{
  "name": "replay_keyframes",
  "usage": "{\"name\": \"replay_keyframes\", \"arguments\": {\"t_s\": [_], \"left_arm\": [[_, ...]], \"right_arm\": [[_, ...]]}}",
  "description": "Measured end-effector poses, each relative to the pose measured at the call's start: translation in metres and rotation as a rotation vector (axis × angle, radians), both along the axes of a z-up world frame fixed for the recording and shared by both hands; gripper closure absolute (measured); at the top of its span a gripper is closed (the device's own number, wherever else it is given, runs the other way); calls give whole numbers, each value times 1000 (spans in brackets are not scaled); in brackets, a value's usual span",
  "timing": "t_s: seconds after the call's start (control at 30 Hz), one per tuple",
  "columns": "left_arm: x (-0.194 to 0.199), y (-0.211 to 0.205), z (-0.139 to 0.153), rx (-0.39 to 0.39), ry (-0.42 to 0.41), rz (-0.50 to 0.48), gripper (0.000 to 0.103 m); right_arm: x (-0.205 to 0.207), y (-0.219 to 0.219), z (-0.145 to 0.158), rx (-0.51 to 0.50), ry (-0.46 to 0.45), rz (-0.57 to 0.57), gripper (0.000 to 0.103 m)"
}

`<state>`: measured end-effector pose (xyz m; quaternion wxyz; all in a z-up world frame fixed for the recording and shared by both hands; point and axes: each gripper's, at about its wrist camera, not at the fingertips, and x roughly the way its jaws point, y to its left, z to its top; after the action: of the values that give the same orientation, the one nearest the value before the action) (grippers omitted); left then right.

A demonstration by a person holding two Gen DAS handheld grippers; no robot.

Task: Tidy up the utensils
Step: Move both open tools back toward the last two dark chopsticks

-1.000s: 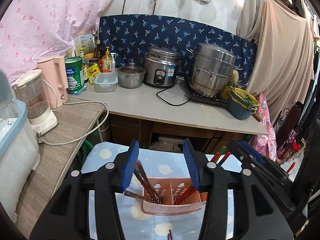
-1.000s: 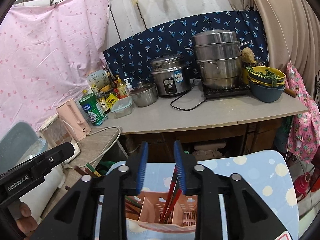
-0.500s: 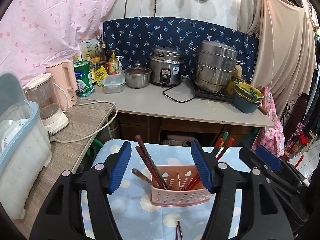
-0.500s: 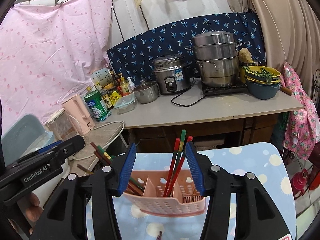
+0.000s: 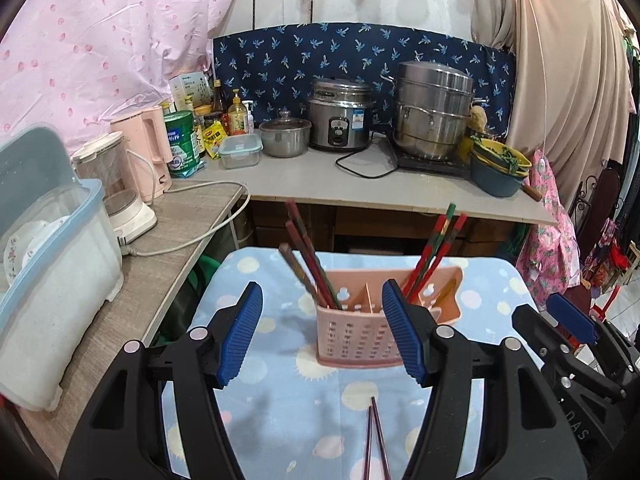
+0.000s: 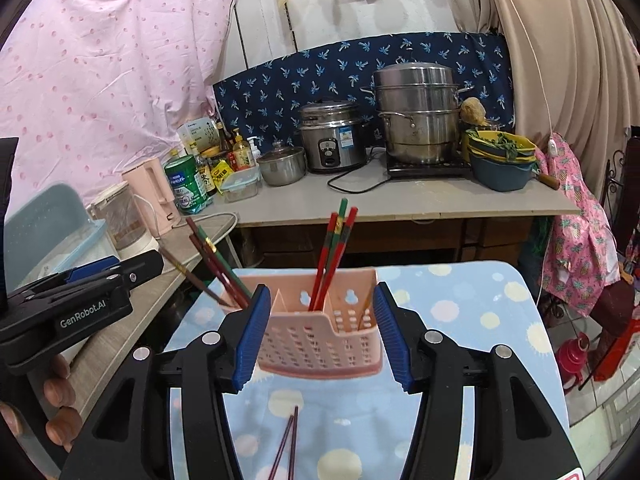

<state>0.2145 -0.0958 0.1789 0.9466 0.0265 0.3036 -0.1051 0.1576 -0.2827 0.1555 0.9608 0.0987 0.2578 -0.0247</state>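
With both the left gripper and the right gripper open and empty, the loose chopstick pair lying on the cloth near the pink holder should be pinched together; a free compartment is then preferred.

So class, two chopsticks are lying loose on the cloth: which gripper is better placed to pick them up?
Probably the left gripper: the loose chopsticks lie centred just below its open jaws. The right gripper is also open but sees them off to its left.
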Motion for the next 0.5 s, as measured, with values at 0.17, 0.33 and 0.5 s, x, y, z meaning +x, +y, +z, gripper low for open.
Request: {"name": "replay_keyframes", "arguments": {"t_s": [0.17,0.33,0.5], "left_arm": [[-18,3,-14,17,18,0,44],[-37,3,-31,35,34,-9,44],[-54,6,-50,59,56,-18,44]], "right_arm": [[-25,0,-15,-3,27,-8,51],[-47,1,-30,-11,55,-10,51],[-69,5,-49,-42,85,-17,51]]}}
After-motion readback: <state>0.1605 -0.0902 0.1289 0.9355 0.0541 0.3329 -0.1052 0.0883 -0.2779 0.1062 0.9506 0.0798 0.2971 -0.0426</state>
